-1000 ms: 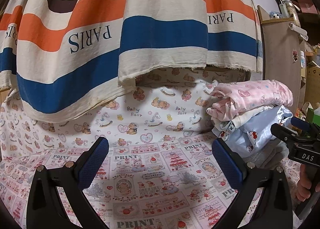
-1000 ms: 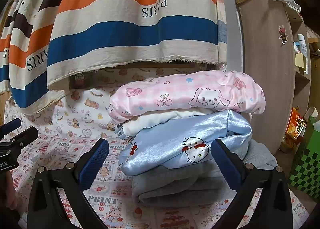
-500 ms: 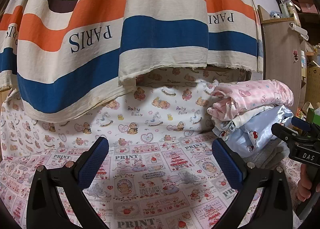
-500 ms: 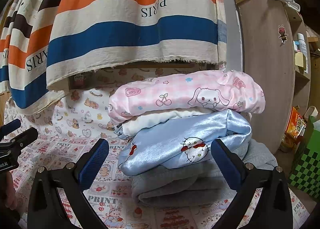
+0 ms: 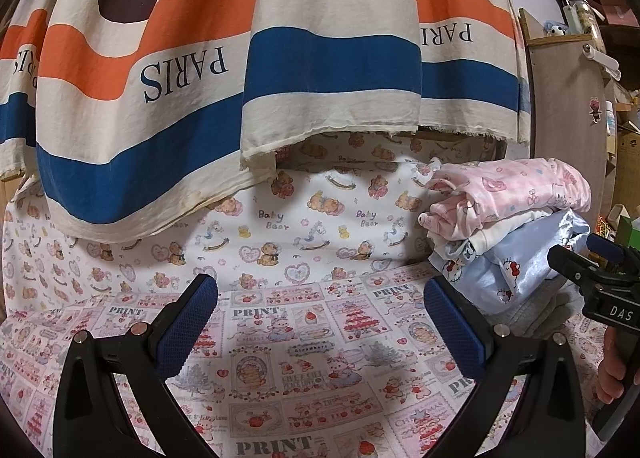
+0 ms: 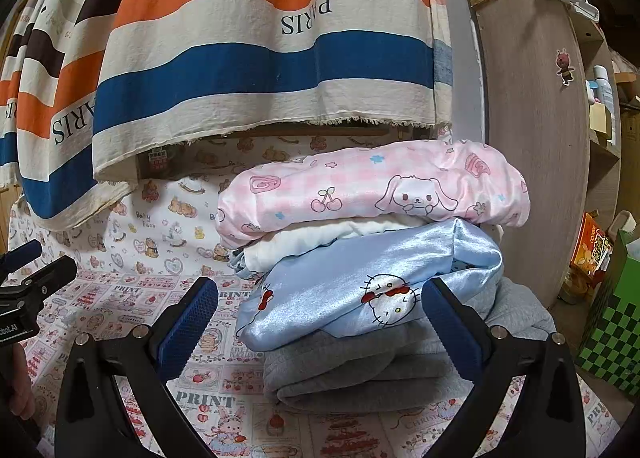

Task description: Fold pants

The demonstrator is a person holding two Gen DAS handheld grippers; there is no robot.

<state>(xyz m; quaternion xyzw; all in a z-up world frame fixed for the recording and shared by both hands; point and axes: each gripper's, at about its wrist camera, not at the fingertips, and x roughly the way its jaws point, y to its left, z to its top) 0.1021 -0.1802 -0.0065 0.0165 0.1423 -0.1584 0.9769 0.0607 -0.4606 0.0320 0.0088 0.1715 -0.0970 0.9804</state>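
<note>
A stack of folded garments lies on the printed bedsheet (image 6: 120, 298): pink cartoon pants (image 6: 372, 186) on top, a white piece (image 6: 316, 238), light blue satin Hello Kitty pants (image 6: 360, 286), and grey pants (image 6: 360, 370) at the bottom. My right gripper (image 6: 320, 326) is open and empty, its blue pads either side of the stack's front. My left gripper (image 5: 320, 326) is open and empty over bare sheet (image 5: 300, 338); the stack (image 5: 508, 226) is to its right, beside the right gripper's body (image 5: 600, 290).
A striped "PARIS" cloth (image 5: 280, 78) hangs low over the back of the bed. A wooden shelf unit (image 6: 536, 118) stands right of the stack. A green checkered box (image 6: 612, 334) and clutter sit at the far right.
Both views have shifted only very slightly; the stack sits a touch further right in the left wrist view. Both grippers stay open.
</note>
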